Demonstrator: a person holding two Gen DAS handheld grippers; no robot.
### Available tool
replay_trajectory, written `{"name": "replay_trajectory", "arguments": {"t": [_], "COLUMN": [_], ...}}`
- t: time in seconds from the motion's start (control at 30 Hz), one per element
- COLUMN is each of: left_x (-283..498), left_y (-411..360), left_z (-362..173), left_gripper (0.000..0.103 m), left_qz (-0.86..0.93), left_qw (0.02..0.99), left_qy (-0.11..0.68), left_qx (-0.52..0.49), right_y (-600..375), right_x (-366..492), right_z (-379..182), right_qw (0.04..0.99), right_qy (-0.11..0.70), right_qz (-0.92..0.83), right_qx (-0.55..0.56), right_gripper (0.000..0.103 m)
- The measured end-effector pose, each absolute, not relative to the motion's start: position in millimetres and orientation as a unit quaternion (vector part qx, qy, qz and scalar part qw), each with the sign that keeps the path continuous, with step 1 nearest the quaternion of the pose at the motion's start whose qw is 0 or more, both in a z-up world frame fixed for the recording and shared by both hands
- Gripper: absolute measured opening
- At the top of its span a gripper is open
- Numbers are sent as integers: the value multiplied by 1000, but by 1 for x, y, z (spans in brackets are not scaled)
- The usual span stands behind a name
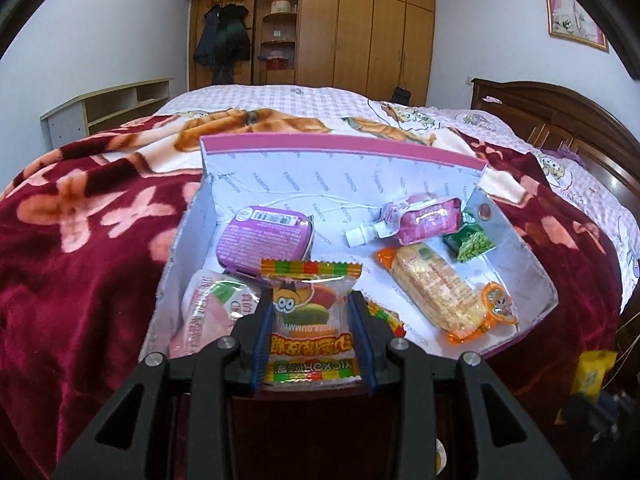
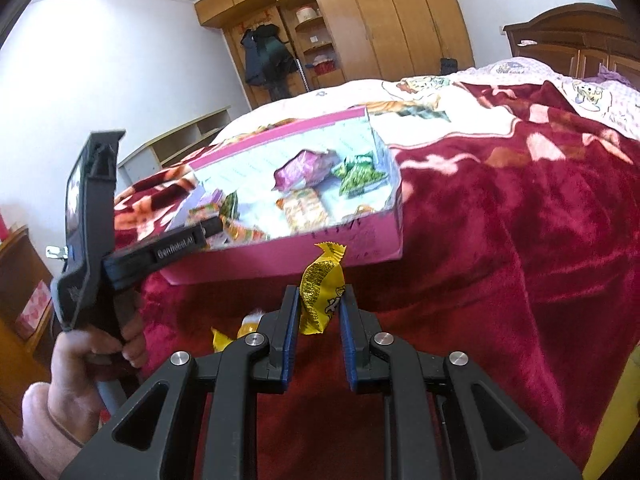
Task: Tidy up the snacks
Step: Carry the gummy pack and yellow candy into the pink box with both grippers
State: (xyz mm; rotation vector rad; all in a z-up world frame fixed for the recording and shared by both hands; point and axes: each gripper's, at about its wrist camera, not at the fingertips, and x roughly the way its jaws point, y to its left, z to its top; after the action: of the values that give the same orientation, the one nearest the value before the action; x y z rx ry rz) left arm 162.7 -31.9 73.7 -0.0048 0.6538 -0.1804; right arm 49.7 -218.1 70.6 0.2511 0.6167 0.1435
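Over the pink box (image 1: 344, 152), left claw (image 1: 312, 320) clamped on a gummy packet (image 1: 312, 320), right claw (image 2: 320, 312) pinching a yellow packet (image 2: 322, 292)

Your left gripper's (image 2: 208, 228) arm reads "GenRobot.AI". The gummy packet (image 1: 312, 320) it holds shows, upside down, "GUMMY". The box (image 1: 340, 184) lining repeats "FASHION".
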Motion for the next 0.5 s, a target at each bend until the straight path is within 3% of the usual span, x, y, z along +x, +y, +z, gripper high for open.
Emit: {"name": "replay_trajectory", "arguments": {"t": [0.33,0.5], "left_x": [173,173], "left_y": [-40,-43], "left_z": [65,64], "left_gripper": [40,49], "left_qz": [-97,-101], "left_qw": [938,938], "left_qy": [332,333], "left_qx": [-3,-5], "right_y": [-220,-219], "right_x": [83,104], "right_z": [89,94], "right_qw": [948,951], "right_qy": [293,289], "right_qz": [77,76], "right_qx": [97,83], "right_gripper": [20,20]}}
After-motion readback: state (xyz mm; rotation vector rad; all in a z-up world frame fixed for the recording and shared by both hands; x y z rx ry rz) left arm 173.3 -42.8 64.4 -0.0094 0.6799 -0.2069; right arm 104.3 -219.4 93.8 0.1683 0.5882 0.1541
